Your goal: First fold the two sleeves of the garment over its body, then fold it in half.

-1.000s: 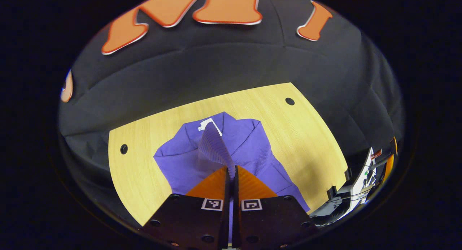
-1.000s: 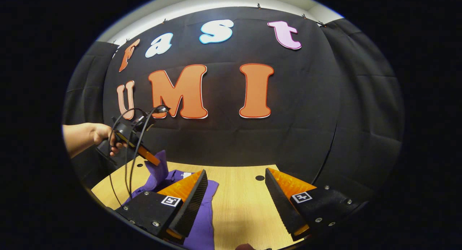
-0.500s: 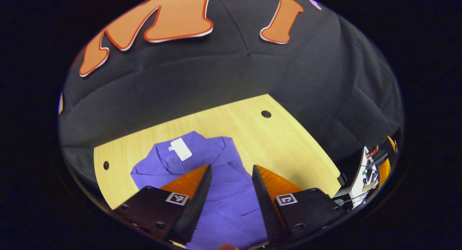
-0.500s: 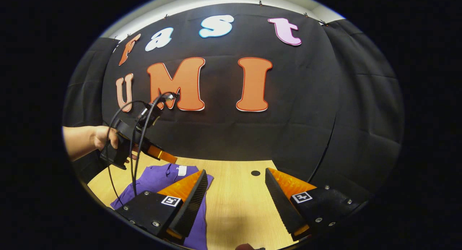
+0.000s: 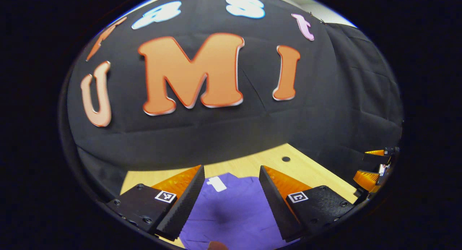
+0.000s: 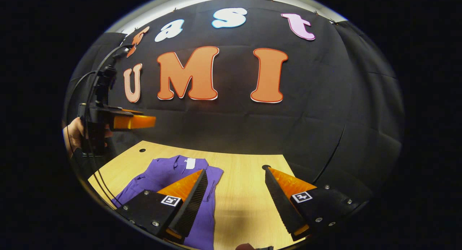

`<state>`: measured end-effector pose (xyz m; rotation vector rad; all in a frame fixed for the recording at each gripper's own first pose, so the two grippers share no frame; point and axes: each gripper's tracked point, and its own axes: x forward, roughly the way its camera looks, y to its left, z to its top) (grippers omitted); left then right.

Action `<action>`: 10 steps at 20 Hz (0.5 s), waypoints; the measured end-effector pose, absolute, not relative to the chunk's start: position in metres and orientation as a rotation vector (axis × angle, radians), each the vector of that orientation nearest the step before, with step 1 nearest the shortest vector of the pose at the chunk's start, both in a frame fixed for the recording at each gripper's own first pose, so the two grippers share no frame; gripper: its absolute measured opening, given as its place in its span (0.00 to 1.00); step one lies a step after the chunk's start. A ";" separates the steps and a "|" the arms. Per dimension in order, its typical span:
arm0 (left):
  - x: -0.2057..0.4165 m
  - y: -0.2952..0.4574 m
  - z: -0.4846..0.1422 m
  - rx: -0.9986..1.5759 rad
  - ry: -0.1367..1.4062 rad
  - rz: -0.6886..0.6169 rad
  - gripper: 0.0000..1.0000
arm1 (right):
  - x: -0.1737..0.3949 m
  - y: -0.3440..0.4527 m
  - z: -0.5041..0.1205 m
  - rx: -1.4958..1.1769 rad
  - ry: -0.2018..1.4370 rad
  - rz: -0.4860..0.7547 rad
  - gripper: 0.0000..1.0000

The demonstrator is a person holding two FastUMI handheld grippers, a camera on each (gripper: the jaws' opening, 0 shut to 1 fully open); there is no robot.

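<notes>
Left gripper (image 5: 231, 203): fingers spread, pinching nothing; held raised over the garment, judged free so it can take a new hold.
Right gripper (image 6: 234, 203): fingers spread wide, empty; hovers above bare table at the garment's side, judged waiting its turn.
Garment (image 5: 231, 214): purple, lies flat on the table, directly under the left gripper at 6 o'clock; in the right gripper view it sits at 7 o'clock, collar end away.
White tag (image 5: 216, 184): at the collar, 12 o'clock end of the garment.
Table (image 6: 245, 192): light wood, dark hole (image 6: 266, 167) near the far edge.
Task stage: halving fold judged not yet made.
</notes>
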<state>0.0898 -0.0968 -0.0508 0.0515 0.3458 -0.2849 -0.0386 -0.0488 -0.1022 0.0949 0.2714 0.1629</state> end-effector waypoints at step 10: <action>-0.038 0.024 -0.012 0.040 0.091 0.014 0.95 | -0.048 -0.006 -0.080 0.149 0.134 0.221 0.95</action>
